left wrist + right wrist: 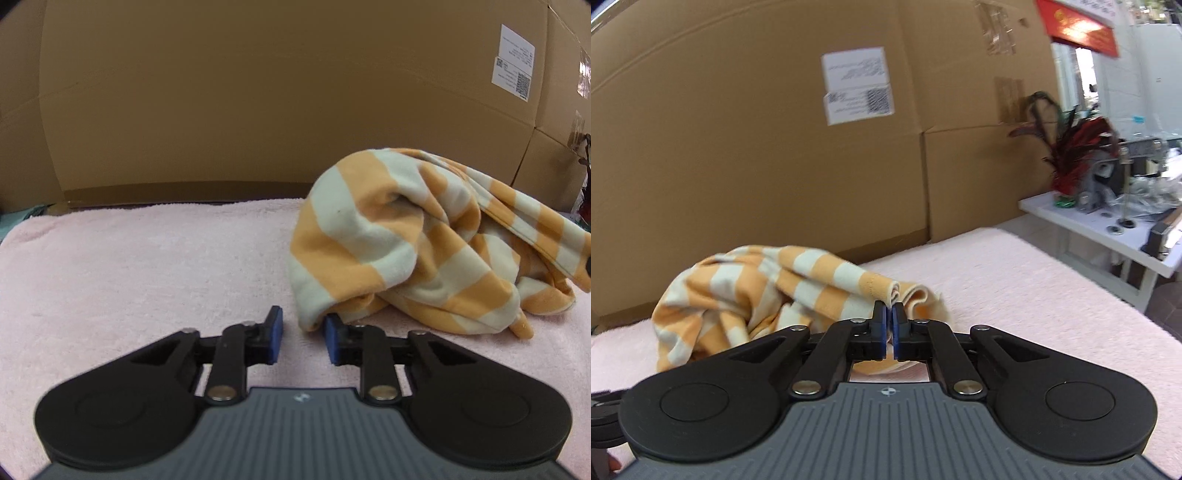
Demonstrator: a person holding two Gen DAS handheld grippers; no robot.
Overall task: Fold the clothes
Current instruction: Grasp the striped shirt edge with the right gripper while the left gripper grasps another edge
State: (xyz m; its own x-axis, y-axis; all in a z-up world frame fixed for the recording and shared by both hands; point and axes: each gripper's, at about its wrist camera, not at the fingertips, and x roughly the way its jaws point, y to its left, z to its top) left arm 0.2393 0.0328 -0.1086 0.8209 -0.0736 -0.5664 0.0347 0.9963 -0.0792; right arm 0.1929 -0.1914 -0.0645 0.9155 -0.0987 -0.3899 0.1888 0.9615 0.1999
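Note:
An orange and cream striped garment (pixel 424 243) lies crumpled on a pink towel (pixel 129 266). My left gripper (pixel 301 326) is open, low over the towel, with its right pad touching the garment's near left edge. In the right wrist view the same garment (pixel 768 291) lies bunched to the left. My right gripper (pixel 890 314) is shut on a hemmed edge of the garment (pixel 886 288), which is lifted a little off the towel (pixel 1015 288).
A big cardboard box (pixel 258 103) stands right behind the towel; it also shows in the right wrist view (pixel 738 147). A white side table (pixel 1108 236) with a red plant (pixel 1075 155) and tools stands to the right.

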